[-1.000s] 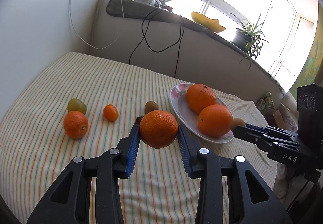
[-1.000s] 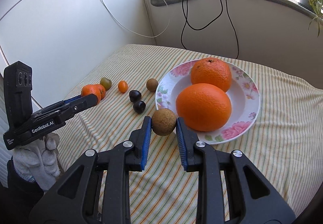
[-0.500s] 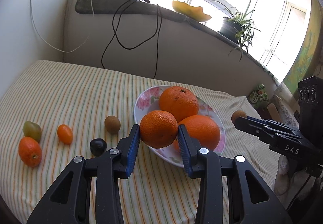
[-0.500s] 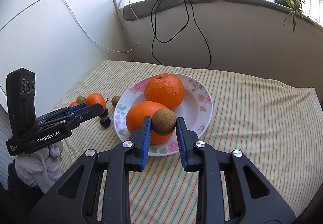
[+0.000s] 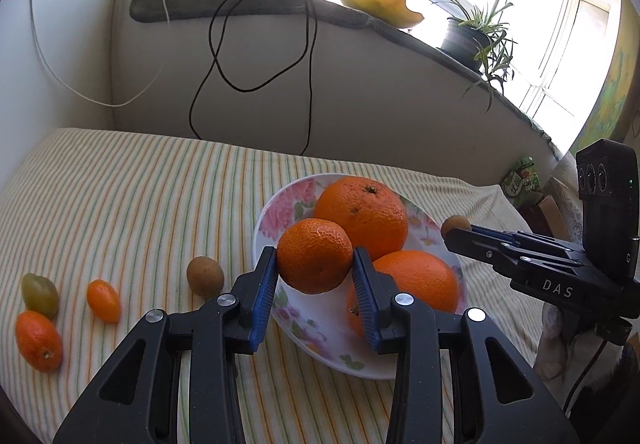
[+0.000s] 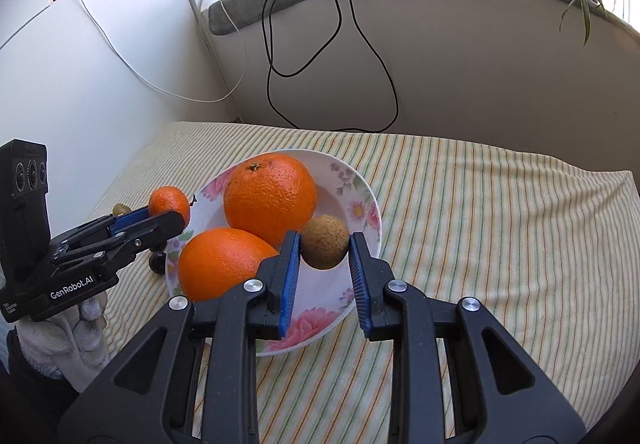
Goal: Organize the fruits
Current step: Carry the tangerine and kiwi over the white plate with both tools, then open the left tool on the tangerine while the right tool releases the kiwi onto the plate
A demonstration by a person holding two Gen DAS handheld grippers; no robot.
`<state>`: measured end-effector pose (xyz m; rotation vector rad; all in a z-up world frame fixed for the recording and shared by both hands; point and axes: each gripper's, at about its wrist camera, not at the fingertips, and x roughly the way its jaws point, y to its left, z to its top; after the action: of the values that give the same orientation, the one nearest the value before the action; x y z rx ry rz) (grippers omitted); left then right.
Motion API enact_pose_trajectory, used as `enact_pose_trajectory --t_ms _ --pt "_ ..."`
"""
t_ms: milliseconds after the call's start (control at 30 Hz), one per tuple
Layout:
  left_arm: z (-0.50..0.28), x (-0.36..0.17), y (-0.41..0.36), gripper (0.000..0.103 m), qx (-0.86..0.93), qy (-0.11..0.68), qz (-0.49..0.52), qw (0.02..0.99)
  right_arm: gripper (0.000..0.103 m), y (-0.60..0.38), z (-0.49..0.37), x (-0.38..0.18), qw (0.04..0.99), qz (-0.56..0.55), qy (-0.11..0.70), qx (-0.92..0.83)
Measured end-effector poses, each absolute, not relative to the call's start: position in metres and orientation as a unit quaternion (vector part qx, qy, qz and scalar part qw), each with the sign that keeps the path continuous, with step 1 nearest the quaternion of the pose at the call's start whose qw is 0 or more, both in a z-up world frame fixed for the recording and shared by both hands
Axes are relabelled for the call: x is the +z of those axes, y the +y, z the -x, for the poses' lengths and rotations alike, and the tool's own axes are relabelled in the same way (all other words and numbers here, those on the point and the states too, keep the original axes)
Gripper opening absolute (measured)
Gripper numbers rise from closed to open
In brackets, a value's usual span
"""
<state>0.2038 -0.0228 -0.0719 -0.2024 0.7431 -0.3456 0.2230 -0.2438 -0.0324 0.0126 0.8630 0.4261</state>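
A flowered white plate (image 5: 280,204) (image 6: 360,200) on the striped cloth holds two large oranges (image 5: 362,210) (image 6: 270,196). My left gripper (image 5: 316,264) is shut on a mandarin (image 5: 314,256) and holds it above the plate's left rim; it also shows in the right wrist view (image 6: 170,202). My right gripper (image 6: 324,248) is shut on a small brown fruit (image 6: 324,246) and holds it above the plate's right side; the fruit also shows in the left wrist view (image 5: 454,224).
On the cloth left of the plate lie a brown fruit (image 5: 205,276), a small orange fruit (image 5: 104,300), a green fruit (image 5: 39,294) and another mandarin (image 5: 38,340). A dark fruit (image 6: 157,262) lies by the plate. Cables (image 5: 224,56) hang down the back wall.
Both grippers have moved with their fruit from beside the plate to over it. The plate and its oranges have not moved.
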Motion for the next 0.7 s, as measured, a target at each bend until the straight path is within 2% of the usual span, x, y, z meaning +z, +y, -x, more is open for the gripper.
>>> enact_pose_trajectory --t_ms 533,600,667,700 --pt "-0.208 -0.074 -0.023 0.038 -0.166 0.369 0.096 0.909 0.026 -0.240 -0.234 -0.042 0.884 -0.003 0.423 0.201" --pt "-0.208 -0.073 -0.022 0.048 -0.166 0.367 0.098 0.910 0.026 -0.240 -0.234 -0.042 0.883 -0.004 0.423 0.201" --pt "-0.207 -0.072 -0.021 0.048 -0.165 0.365 0.098 0.911 0.029 -0.240 -0.233 -0.041 0.884 -0.004 0.423 0.199" --pt "-0.206 -0.071 -0.020 0.048 -0.165 0.363 0.096 0.912 0.036 -0.241 -0.232 -0.041 0.885 -0.005 0.421 0.199"
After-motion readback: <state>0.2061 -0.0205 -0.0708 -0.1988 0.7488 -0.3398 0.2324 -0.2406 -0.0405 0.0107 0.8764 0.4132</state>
